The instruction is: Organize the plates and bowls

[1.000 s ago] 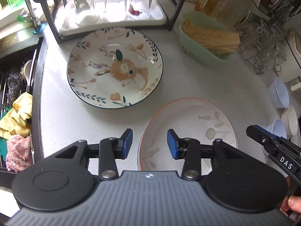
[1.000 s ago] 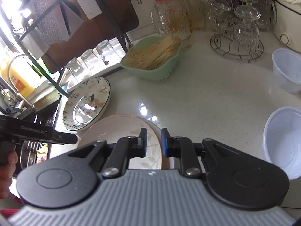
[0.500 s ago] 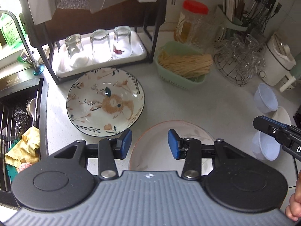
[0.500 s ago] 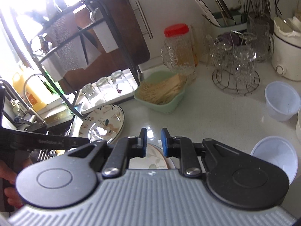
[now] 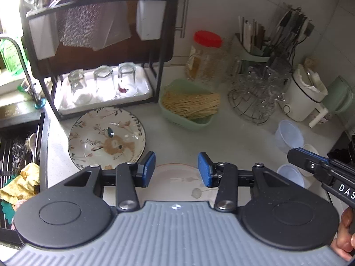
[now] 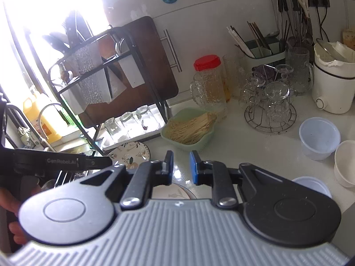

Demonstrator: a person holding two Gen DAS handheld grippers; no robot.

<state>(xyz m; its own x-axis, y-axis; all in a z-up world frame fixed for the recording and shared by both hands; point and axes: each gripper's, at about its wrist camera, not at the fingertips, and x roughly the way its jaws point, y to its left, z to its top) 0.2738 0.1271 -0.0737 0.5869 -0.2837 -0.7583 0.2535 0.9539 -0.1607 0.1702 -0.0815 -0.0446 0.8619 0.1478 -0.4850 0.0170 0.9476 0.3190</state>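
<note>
left gripper: fingers apart, empty, tilted down | right gripper: fingers narrowly apart, empty

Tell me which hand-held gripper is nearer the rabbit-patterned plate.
Left. The left hand-held gripper hangs just beside the rabbit-patterned plate; the right hand-held gripper sits farther off, across the other plate.

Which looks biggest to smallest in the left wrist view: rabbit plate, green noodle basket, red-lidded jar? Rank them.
1. rabbit plate, nearest the camera
2. green noodle basket
3. red-lidded jar, farthest back, so its real size is unsure
</note>
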